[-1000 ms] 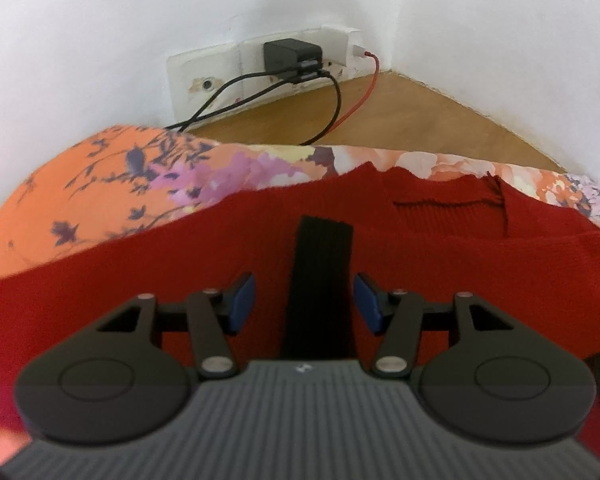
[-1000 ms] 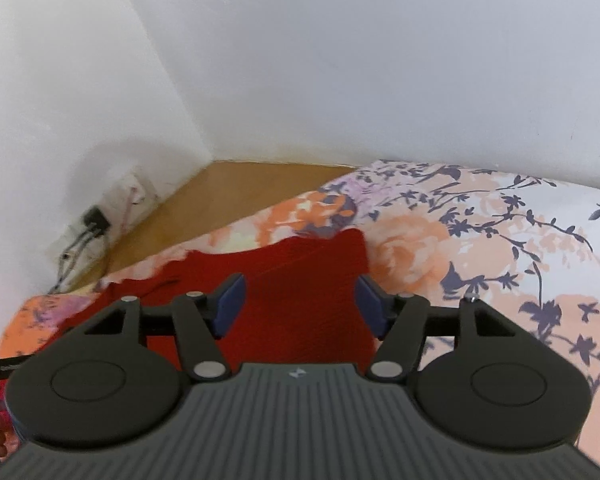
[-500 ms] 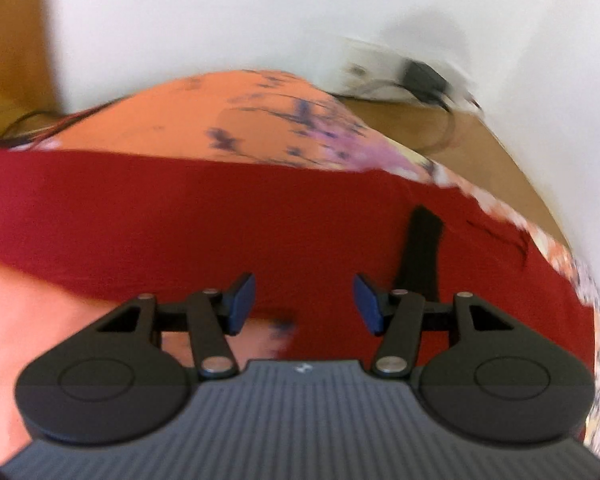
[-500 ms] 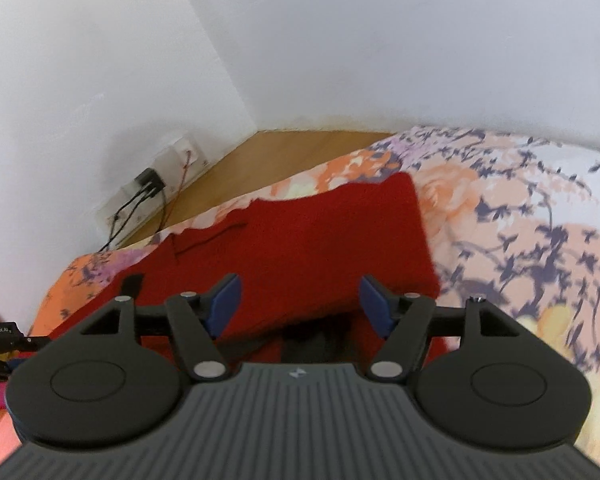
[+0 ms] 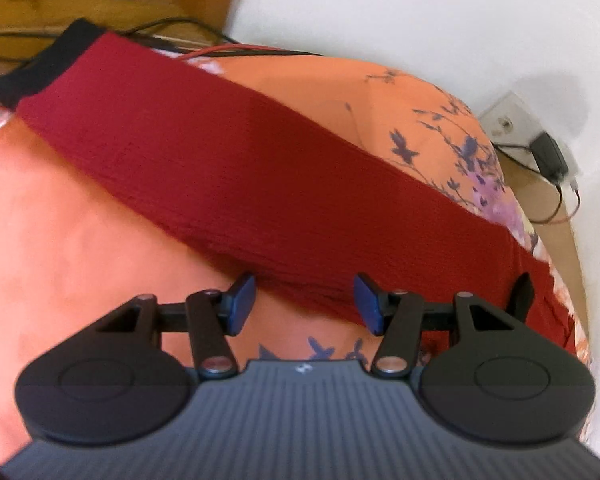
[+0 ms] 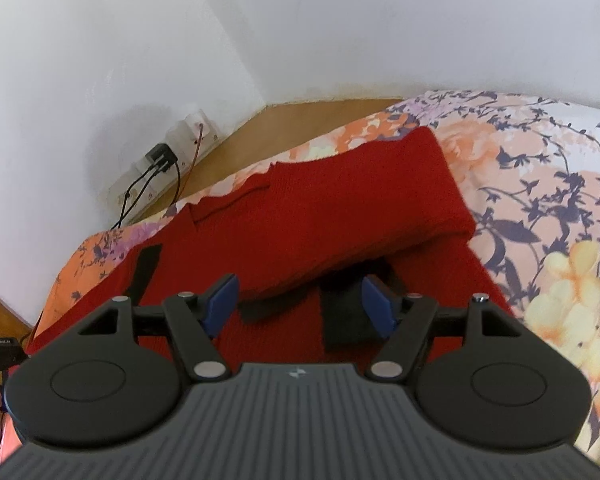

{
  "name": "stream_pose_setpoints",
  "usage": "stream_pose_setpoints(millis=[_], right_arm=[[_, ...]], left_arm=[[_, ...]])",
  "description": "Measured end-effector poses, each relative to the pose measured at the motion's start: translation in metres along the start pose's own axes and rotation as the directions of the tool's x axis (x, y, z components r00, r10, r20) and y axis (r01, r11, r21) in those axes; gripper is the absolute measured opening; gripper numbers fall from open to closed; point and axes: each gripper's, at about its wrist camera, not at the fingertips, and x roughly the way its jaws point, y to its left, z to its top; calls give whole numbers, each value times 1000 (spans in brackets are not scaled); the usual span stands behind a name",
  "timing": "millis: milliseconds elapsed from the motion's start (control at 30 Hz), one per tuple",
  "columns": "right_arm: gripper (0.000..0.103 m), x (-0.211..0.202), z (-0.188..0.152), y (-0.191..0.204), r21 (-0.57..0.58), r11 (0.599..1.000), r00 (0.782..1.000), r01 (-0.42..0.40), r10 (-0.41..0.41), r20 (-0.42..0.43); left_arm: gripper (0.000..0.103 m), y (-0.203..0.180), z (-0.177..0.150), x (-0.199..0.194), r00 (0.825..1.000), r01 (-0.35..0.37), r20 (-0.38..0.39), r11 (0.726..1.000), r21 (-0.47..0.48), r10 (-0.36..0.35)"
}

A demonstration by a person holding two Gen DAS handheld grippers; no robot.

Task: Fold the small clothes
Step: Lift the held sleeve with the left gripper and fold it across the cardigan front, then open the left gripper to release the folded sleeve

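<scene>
One red sweater (image 6: 340,208) is spread on the floral bedsheet (image 6: 548,208), its sleeve (image 5: 228,168) stretched diagonally from far left to near right. Both the left gripper (image 5: 304,304) and right gripper (image 6: 298,304) are held wide, empty.

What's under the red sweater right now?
The red sweater lies on the floral bedsheet, which shows all around it. One sleeve is folded over its body; anything else beneath is covered.

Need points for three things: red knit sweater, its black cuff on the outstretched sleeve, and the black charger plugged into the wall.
red knit sweater (image 6: 340,200), right wrist view, on the folded-over panel.
black cuff (image 5: 44,66), left wrist view, on the sleeve's far end.
black charger (image 6: 162,157), right wrist view, on its body at the wall socket.
</scene>
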Motion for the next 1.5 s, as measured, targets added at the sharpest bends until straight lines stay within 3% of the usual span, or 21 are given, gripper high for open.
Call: stream_pose_setpoints(millis=[500, 567, 600, 733, 967, 1233, 1367, 1500], right_arm=[[75, 1, -24, 22, -34, 999, 999, 11, -13, -36], [75, 0, -26, 21, -32, 999, 999, 11, -12, -42], [75, 0, -27, 20, -32, 999, 999, 11, -13, -43], [76, -2, -28, 15, -24, 999, 999, 22, -23, -44], [76, -6, -22, 4, -7, 1000, 999, 25, -26, -29], [76, -11, -14, -1, -13, 1000, 1000, 19, -19, -10], [76, -14, -12, -8, -7, 1000, 1000, 23, -23, -6], [76, -17, -11, -15, 5, 1000, 1000, 30, -30, 3]], left_arm=[[55, 17, 9, 7, 994, 56, 95, 998, -28, -54], [41, 17, 7, 6, 992, 70, 101, 998, 4, -71], [27, 17, 5, 6, 991, 84, 101, 996, 16, -85], [20, 19, 2, 1, 982, 142, 119, 989, 33, -145], [16, -1, -4, -36, 910, 313, 227, 934, 172, -346], [16, -52, -22, -67, 834, 371, 294, 869, 328, -467], [16, -86, -34, -72, 809, 401, 274, 829, 390, -520], [16, -122, -52, -71, 802, 410, 231, 789, 458, -551]])
